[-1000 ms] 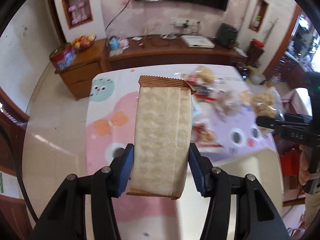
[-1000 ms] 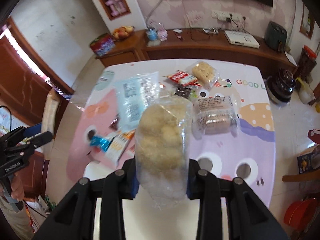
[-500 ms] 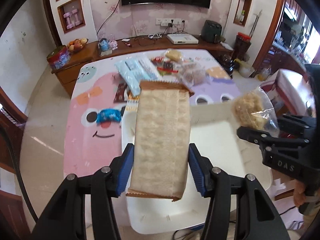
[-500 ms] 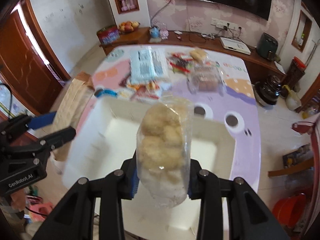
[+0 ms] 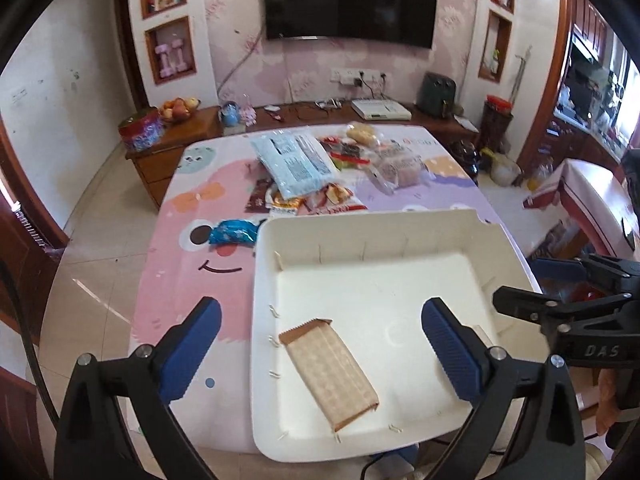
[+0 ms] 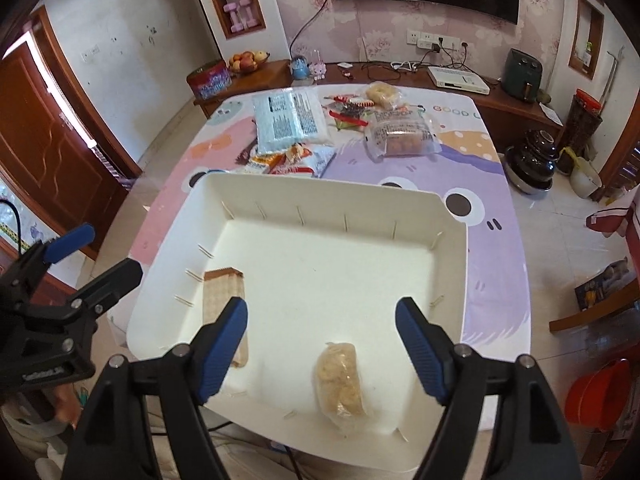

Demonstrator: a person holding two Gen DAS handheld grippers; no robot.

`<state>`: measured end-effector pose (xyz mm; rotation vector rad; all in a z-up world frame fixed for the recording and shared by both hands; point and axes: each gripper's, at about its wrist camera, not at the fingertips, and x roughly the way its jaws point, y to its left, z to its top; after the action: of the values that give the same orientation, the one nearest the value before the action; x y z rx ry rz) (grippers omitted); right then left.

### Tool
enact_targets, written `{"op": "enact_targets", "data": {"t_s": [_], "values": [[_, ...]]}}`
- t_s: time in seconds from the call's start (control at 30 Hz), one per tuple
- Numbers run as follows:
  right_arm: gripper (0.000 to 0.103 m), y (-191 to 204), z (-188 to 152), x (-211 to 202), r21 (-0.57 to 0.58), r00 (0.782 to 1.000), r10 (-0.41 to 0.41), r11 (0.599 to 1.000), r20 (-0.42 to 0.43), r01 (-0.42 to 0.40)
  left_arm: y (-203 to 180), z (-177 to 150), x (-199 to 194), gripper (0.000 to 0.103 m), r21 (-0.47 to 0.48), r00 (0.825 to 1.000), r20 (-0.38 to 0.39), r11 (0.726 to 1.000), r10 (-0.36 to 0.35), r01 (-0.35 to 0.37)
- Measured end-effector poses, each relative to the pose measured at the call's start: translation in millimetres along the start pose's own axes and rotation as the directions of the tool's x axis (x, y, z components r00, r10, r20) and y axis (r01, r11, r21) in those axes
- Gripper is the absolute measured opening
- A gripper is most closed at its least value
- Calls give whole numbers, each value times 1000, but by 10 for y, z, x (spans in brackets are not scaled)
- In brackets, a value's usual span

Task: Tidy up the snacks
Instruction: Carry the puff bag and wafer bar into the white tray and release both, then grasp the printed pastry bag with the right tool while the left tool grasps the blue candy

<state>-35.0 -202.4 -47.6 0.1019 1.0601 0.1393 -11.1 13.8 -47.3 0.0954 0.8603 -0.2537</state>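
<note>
A white bin (image 5: 472, 224) (image 6: 304, 188) stands at the near end of the table. A brown wafer packet (image 5: 332, 372) (image 6: 224, 288) lies flat on its floor at the left. A clear bag of puffed snacks (image 6: 340, 380) lies on the floor near the front wall. My left gripper (image 5: 320, 320) hovers above the bin, its jaws opening wide, nothing between them. My right gripper (image 6: 322, 320) also hovers over the bin with jaws opening; the bag lies below them, untouched. Each gripper shows at the edge of the other's view: the right gripper (image 5: 560, 280), the left gripper (image 6: 80, 256).
Beyond the bin the cartoon-print tablecloth (image 5: 180, 264) holds more snacks: a pale blue bag (image 5: 294, 164) (image 6: 290, 120), a blue wrapped sweet (image 5: 234, 232), red and orange packets (image 5: 312, 200), a clear cake pack (image 6: 400, 136). A wooden sideboard (image 5: 304, 116) and wall TV stand behind.
Both grippers moved over the white bin and opened. The wafer packet dropped from the left one and the puffed-snack bag from the right one; both now lie on the bin floor.
</note>
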Motion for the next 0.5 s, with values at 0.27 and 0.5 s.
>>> {"op": "enact_targets", "data": {"t_s": [0.27,0.5], "values": [[77,61,23,-81,4,999,13,1000,44,-13,189,11,-21,100,-84,1000,7,996,-18,18],[77,112,48,-101,-2,999,-3,1000,50,3,214,85,5,100,-95,999,-35,995,-11,8]]}}
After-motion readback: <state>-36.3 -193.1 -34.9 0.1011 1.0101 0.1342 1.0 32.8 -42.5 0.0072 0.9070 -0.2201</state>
